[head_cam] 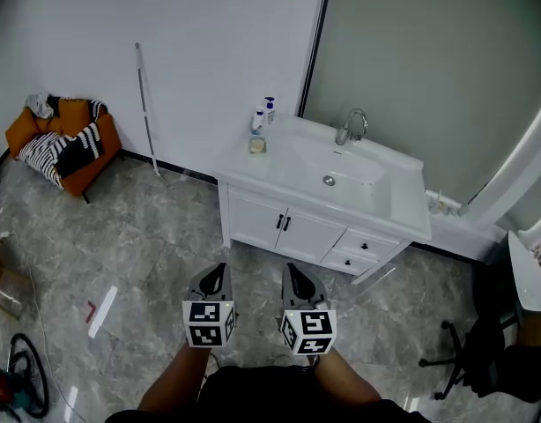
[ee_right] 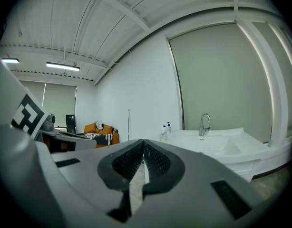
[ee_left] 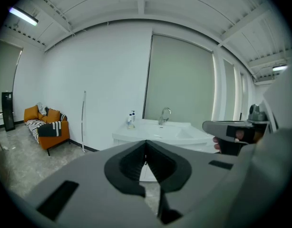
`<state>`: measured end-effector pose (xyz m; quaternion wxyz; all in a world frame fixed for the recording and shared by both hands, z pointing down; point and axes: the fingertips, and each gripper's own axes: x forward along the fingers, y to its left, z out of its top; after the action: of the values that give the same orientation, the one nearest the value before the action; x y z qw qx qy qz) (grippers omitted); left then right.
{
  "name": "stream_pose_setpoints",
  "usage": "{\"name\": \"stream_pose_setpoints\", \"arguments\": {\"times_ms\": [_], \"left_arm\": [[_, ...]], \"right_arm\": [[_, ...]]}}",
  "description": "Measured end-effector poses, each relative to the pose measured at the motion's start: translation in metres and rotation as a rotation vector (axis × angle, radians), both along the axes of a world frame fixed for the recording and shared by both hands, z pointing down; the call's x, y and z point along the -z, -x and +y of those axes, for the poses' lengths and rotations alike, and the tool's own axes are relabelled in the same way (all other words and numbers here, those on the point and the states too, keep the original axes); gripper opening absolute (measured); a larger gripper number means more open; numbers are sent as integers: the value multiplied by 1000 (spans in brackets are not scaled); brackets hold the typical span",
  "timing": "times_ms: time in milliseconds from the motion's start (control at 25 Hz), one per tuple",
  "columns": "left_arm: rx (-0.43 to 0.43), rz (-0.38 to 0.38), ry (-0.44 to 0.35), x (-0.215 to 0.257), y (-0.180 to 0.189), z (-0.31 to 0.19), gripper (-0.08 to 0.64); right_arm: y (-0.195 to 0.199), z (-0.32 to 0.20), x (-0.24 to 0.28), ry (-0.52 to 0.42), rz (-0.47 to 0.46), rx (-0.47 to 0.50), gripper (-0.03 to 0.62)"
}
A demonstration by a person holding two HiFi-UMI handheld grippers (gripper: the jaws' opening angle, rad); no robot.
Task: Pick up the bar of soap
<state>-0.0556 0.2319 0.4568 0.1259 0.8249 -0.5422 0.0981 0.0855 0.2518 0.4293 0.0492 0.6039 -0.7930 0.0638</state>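
Observation:
The bar of soap (head_cam: pixel 257 146) is a small pale yellowish block on the left end of a white vanity counter (head_cam: pixel 403 210), just in front of two pump bottles (head_cam: pixel 263 115). Both grippers hang low over the grey marble floor, well short of the vanity. My left gripper (head_cam: pixel 216 276) is shut and empty, its jaw tips meeting. My right gripper (head_cam: pixel 294 274) is shut too, with nothing between its fingers. In the left gripper view the bottles (ee_left: pixel 131 118) and sink stand far ahead; in the right gripper view the bottles (ee_right: pixel 166 129) show small.
A chrome faucet (head_cam: pixel 352 126) stands behind the basin. An orange sofa (head_cam: pixel 66 144) with a striped blanket sits at the left wall, and a thin white pole (head_cam: pixel 145 104) leans beside it. A black office chair (head_cam: pixel 482 346) is at right; a cable and red tool (head_cam: pixel 15 382) lie at bottom left.

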Motion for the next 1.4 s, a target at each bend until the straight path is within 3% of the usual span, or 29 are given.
{"name": "stream_pose_setpoints", "arguments": {"times_ms": [760, 1120, 1400], "left_arm": [[-27, 8, 24, -16, 76, 15, 8], [-14, 45, 36, -26, 83, 17, 8], [-10, 3, 49, -33, 81, -9, 8]], "right_arm": [[94, 9, -12, 43, 87, 73, 6], [103, 6, -19, 54, 101, 88, 6], [102, -25, -33, 66, 69, 101, 6]]}}
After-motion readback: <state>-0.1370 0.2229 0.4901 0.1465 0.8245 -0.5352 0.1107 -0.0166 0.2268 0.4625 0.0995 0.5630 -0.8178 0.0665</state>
